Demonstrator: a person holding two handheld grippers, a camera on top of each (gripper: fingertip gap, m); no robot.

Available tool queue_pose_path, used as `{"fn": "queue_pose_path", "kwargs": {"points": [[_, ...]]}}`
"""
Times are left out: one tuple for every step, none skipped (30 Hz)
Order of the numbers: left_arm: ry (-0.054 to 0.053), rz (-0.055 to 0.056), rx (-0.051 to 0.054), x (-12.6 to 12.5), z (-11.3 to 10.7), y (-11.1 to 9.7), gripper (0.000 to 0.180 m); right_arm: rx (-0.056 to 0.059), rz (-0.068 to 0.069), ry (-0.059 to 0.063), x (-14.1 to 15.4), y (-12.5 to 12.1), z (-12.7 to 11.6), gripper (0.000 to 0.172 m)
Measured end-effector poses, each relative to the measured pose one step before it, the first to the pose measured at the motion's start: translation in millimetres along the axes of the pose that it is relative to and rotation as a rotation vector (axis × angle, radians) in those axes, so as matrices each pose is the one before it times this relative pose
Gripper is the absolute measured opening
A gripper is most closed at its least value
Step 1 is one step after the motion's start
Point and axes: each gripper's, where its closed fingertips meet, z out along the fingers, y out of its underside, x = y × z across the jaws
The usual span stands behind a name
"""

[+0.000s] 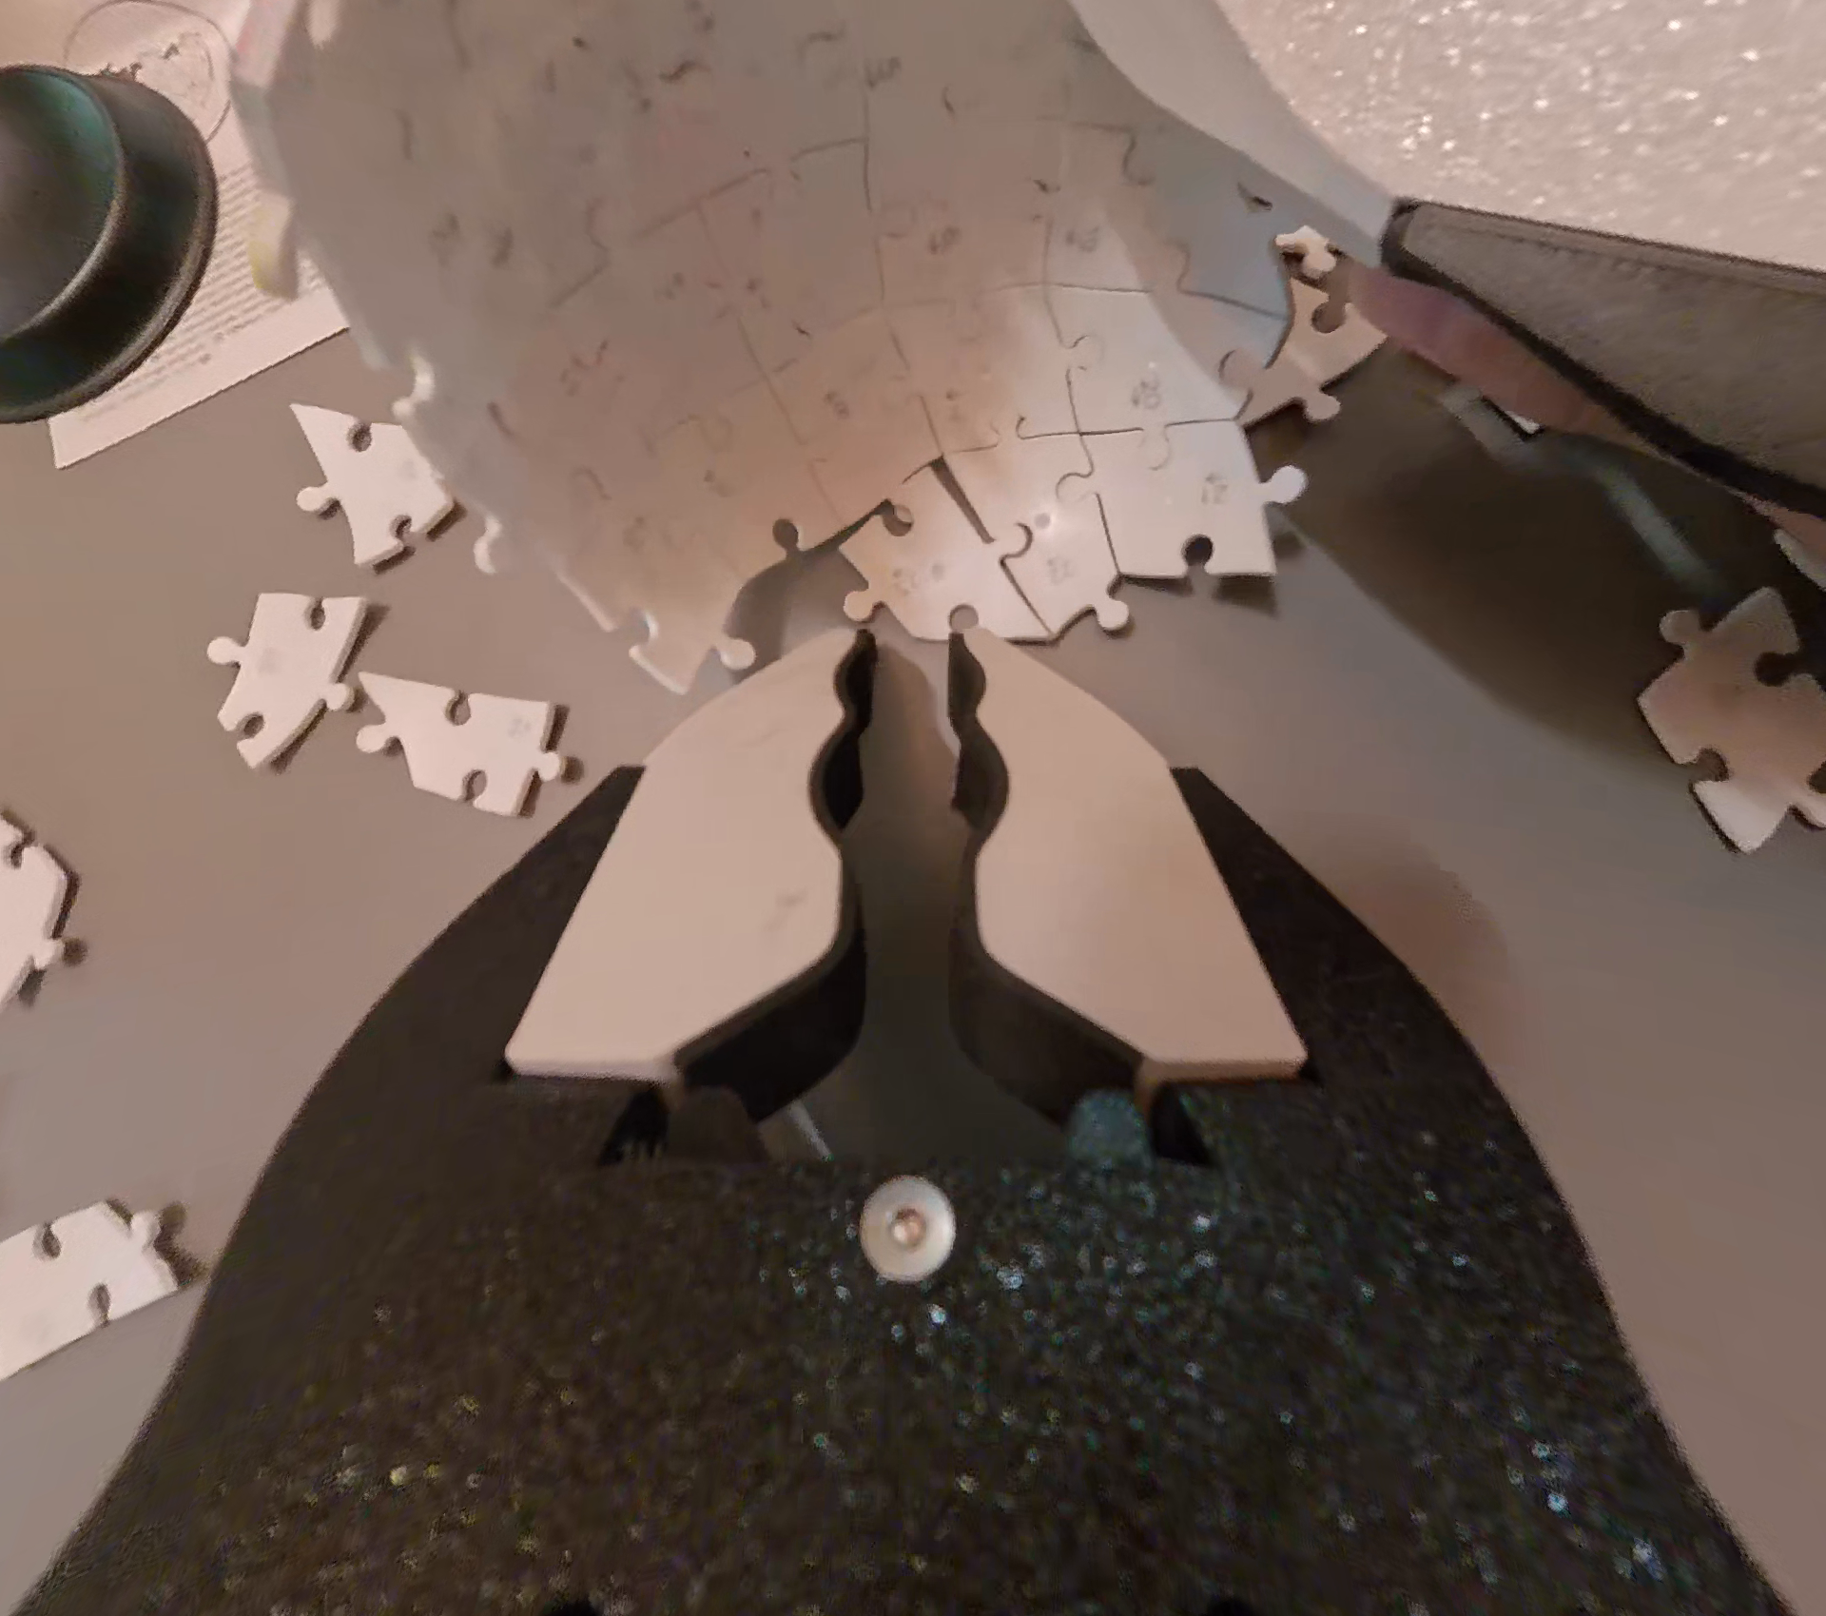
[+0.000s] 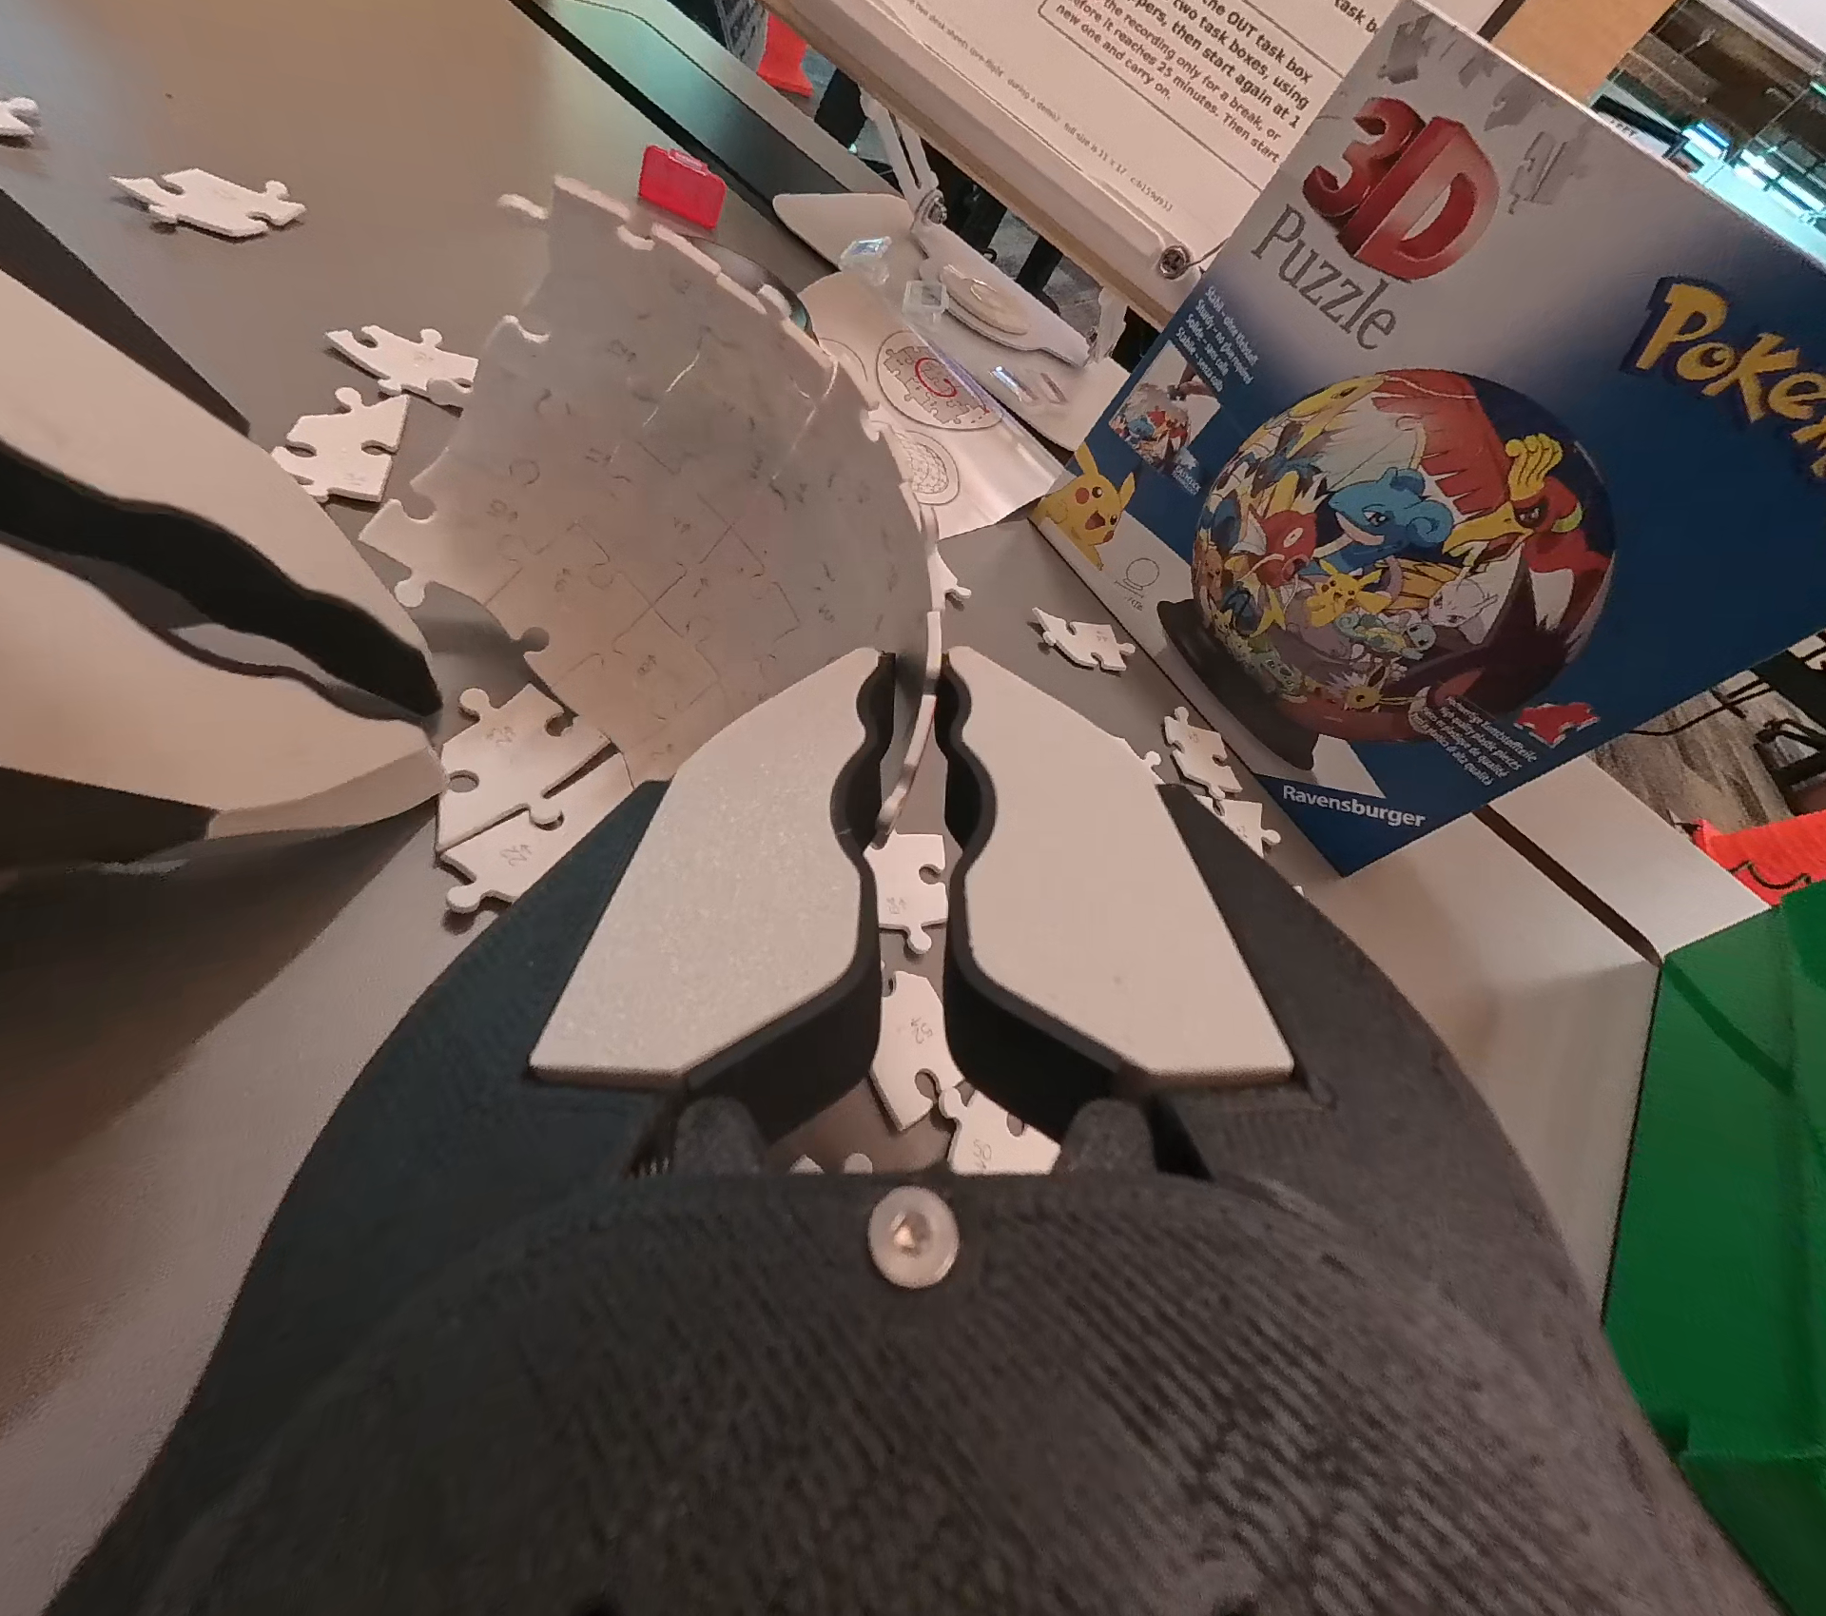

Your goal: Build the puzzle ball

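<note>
The right gripper (image 2: 914, 669) is clamping the rim of the curved white puzzle shell (image 2: 692, 521), standing on the grey table (image 2: 296, 116); the left gripper (image 1: 911, 640) is waiting slightly open, empty, just beside the shell's lowest pieces (image 1: 939, 570); better to grip one piece squarely

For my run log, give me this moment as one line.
left gripper: open, at curved puzzle shell edge | right gripper: shut on shell rim | loose pieces on table

My right gripper (image 2: 914, 669) pinches the rim of the curved white puzzle shell (image 2: 682, 501); loose pieces (image 2: 346, 447) litter the desk (image 2: 296, 86), puzzle box (image 2: 1462, 482) beside.
</note>
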Motion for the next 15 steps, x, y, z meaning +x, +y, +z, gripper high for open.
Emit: {"fn": "queue_pose_path", "kwargs": {"points": [[0.0011, 0.0057, 0.0019, 0.39, 0.42, -0.38, 0.011, 0.0007, -0.0016, 0.0004, -0.15, -0.22, -0.07, 0.007], [0.0000, 0.0062, 0.0017, -0.12, 0.34, -0.38, 0.011, 0.0006, -0.0008, 0.0003, -0.03, -0.13, 0.02, 0.007], [0.0005, 0.0081, 0.0015, -0.10, 0.20, -0.23, 0.011, 0.0001, -0.0004, 0.0002, 0.00, -0.02, -0.07, 0.007], [0.0017, 0.0100, 0.0011, -0.18, 0.08, -0.20, 0.011, -0.0005, 0.0005, 0.0000, 0.04, 0.21, 0.01, 0.007], [0.0010, 0.0084, 0.0015, -0.38, 0.13, -0.24, 0.011, 0.0000, 0.0011, -0.0006, 0.04, 0.07, 0.10, 0.007], [0.0040, 0.0052, 0.0016, -0.15, 0.27, -0.32, 0.011, -0.0003, 0.0010, -0.0004, 0.00, 0.10, 0.00, 0.007], [0.0066, 0.0035, 0.0026, 0.25, 0.39, -0.50, 0.011, -0.0001, -0.0002, -0.0001, 0.00, 0.02, -0.01, 0.007], [0.0091, 0.0074, 0.0030, 0.65, 0.36, -0.55, 0.011, -0.0004, -0.0007, 0.0003, 0.05, 0.14, -0.01, 0.007], [0.0034, 0.0131, 0.0006, 0.02, -0.04, -0.24, 0.011, -0.0002, 0.0000, 0.0002, 0.03, 0.02, -0.01, 0.007], [-0.0062, 0.0134, -0.0045, -0.92, -0.39, 0.16, 0.012, -0.0004, 0.0001, 0.0002, 0.10, 0.20, 0.01, 0.007], [-0.0119, 0.0100, 0.0011, -1.33, -1.12, -1.17, 0.011, -0.0006, -0.0001, -0.0001, 0.02, 0.21, -0.07, 0.007], [-0.0084, 0.0058, 0.0178, -0.90, -1.90, -3.53, 0.011, -0.0007, 0.0009, -0.0001, 0.12, 0.16, 0.05, 0.007], [-0.0015, 0.0028, 0.0256, -0.04, -2.04, -4.70, 0.009, 0.0002, 0.0008, -0.0002, 0.09, -0.05, 0.01, 0.007], [-0.0025, 0.0003, 0.0194, -0.36, -1.26, -4.07, 0.005, 0.0003, -0.0004, 0.0004, -0.10, -0.14, 0.06, 0.007], [-0.0064, -0.0013, 0.0070, -1.24, -0.13, -2.17, 0.003, -0.0002, -0.0021, 0.0008, -0.04, 0.00, -0.03, 0.007]]}}
